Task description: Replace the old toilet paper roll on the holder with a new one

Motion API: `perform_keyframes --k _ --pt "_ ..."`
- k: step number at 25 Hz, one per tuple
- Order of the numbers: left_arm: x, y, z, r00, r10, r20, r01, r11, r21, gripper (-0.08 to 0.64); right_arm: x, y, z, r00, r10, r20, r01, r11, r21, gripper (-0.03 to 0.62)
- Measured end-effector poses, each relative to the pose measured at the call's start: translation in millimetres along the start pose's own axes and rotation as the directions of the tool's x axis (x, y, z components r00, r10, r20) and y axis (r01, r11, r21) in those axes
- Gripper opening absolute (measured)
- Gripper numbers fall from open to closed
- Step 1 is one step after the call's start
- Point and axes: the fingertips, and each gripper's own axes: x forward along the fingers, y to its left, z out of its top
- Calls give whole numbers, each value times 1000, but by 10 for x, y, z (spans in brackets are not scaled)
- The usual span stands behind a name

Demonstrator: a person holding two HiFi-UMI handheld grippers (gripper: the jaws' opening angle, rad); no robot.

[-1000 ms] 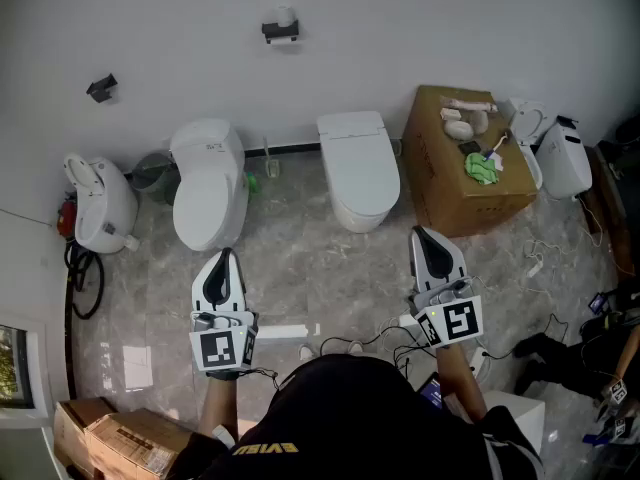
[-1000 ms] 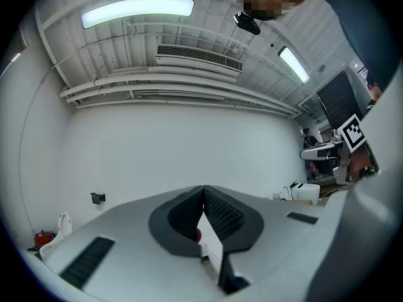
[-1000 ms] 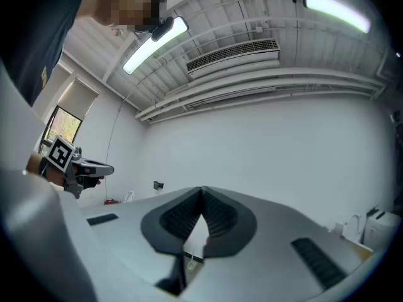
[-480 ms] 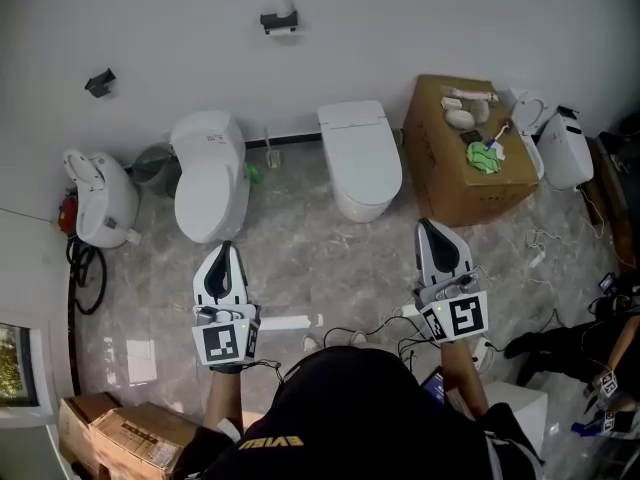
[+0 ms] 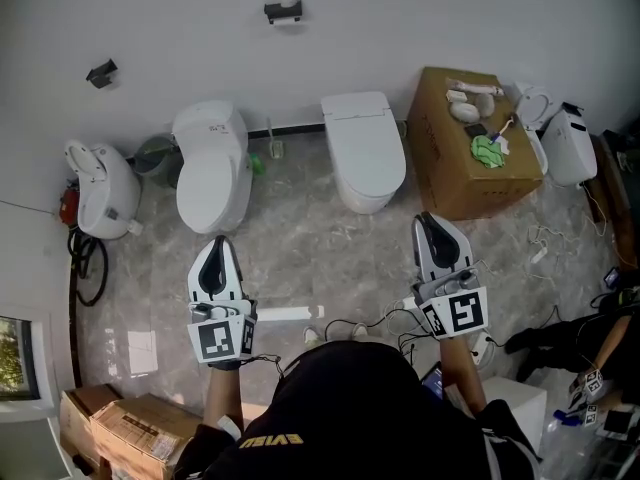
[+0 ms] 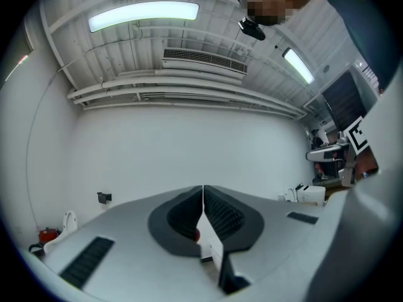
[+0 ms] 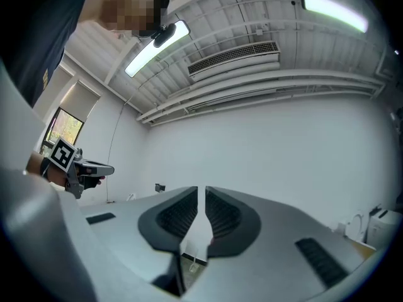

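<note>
Floor cables at six o'clock could trip the person; left gripper is shut, right gripper has just been opening narrowly, both empty.

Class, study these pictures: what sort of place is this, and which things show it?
Probably a bathroom test or training room rather than a home bathroom: several toilets stand along one white wall, a toilet paper holder hangs on it, and a cardboard box sits beside them.
</note>
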Motion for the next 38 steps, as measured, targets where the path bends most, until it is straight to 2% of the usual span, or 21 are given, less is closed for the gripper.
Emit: perform_keyframes --k 3,7,14,17,20,22,24,27,31,38 --pt "-6 21 -8 1000 0 -6 0 1000 9 14 10 3 -12 1000 -1 -5 2 1000 3 43" --pt "-3 48 8 1000 1 -1 -1 1000 13 29 39 -3 -68 1000 1 -30 -1 1000 5 96" --pt "-27 91 -6 1000 -7 3 7 1000 8 115 49 -24 -68 1000 -15 -18 16 999 37 172" --pt "-34 118 17 1000 2 3 -2 1000 -21 149 57 -1 -52 1000 -19 -10 19 999 37 195" --pt "-41 200 -30 1000 13 23 -12 1000 -19 178 109 86 -94 1000 13 -25 -12 998 54 248" --pt "-19 275 -94 999 38 18 -38 999 -19 363 169 193 -147 997 62 -51 -57 995 83 360" --pt "-7 325 -134 999 51 7 -51 998 -20 383 211 281 -182 993 87 -74 -81 994 79 395" --pt "-17 385 -154 998 62 -9 -62 998 -27 391 257 323 -184 993 82 -86 -78 996 53 398" --pt "-58 485 -162 999 34 11 -34 999 -17 393 342 374 -174 994 64 -85 -58 996 67 399" --pt "-184 848 -288 1000 15 -13 -15 1000 -25 394 471 638 -207 995 23 -99 -17 998 58 399"
